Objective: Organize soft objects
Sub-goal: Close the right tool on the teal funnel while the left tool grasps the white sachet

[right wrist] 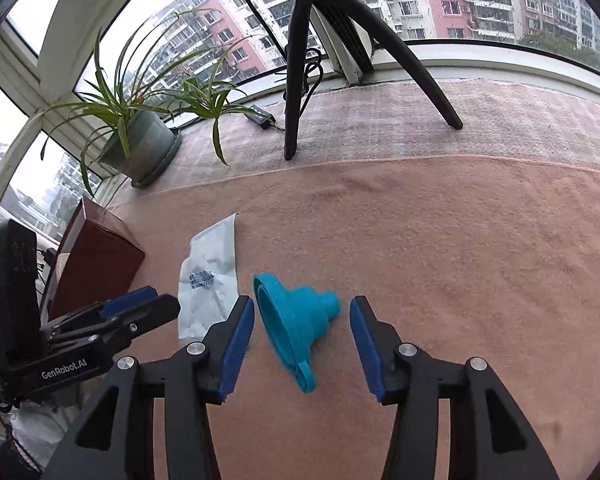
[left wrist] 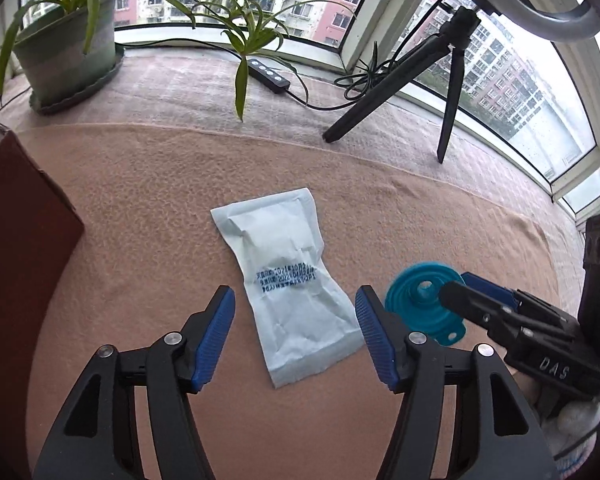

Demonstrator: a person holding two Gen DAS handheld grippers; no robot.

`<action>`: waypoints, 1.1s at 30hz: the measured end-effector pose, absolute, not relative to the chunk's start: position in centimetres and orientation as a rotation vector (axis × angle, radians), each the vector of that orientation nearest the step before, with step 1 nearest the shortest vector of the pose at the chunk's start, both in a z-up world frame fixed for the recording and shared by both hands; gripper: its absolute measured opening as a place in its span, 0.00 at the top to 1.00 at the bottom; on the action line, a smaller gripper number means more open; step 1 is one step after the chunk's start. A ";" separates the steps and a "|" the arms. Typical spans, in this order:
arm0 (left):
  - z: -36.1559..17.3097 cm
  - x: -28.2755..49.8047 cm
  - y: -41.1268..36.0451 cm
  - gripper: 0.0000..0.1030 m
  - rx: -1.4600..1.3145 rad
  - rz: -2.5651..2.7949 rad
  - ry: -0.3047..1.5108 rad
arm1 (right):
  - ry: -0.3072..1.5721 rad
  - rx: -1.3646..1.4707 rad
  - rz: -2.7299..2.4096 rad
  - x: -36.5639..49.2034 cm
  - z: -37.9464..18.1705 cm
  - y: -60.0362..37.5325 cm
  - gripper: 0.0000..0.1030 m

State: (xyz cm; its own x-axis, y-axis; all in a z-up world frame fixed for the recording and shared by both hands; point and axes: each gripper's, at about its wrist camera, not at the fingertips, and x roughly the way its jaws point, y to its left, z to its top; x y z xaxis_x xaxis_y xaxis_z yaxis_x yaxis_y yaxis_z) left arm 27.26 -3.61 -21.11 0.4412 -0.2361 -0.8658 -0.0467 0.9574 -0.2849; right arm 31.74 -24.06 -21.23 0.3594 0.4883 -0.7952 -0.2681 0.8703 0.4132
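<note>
Left wrist view: left tongs (left wrist: pixel 296 338) spread wide, straddling the near end of a white sealed packet (left wrist: pixel 288 280) that lies flat on the desk (left wrist: pixel 140 220); blue pads (left wrist: pixel 216 336) clear of it on both sides, nothing gripped. Packet has dark printed date text facing up.

Right wrist view: right tongs (right wrist: pixel 302 338) also wide apart, a teal rubber funnel (right wrist: pixel 296 320) between the pads, lying on its side, spout toward the right pad. Can't tell if either pad touches it. Funnel sits just right of the packet (right wrist: pixel 208 280).

Desk is covered in a pinkish-tan blanket. Dark red box (right wrist: pixel 96 256) at the left edge, near the packet. Further back: potted spider plant (left wrist: pixel 68 44) by the window, black tripod (left wrist: pixel 432 76) legs standing on the cloth, a cable remote with buttons (left wrist: pixel 268 74) between them. Apartment blocks outside the glass.
</note>
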 end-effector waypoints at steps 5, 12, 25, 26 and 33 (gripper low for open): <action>-22.5 29.1 -4.4 0.33 -0.296 -0.054 1.122 | 1.096 0.157 0.441 31.5 -22.1 -23.9 0.55; -23.5 29.5 -5.9 0.32 -0.172 -0.015 1.116 | 1.105 0.189 0.408 31.7 -22.8 -24.8 0.55; -23.2 30.7 -4.9 0.30 -0.247 0.051 1.139 | 1.106 0.180 0.403 31.5 -23.1 -24.5 0.56; -23.2 30.9 -5.0 0.29 -0.249 0.056 1.139 | 1.106 0.182 0.404 31.5 -23.1 -24.5 0.56; -23.7 31.2 -6.8 0.23 -0.126 0.081 1.131 | 1.107 0.180 0.397 31.3 -23.1 -24.7 0.58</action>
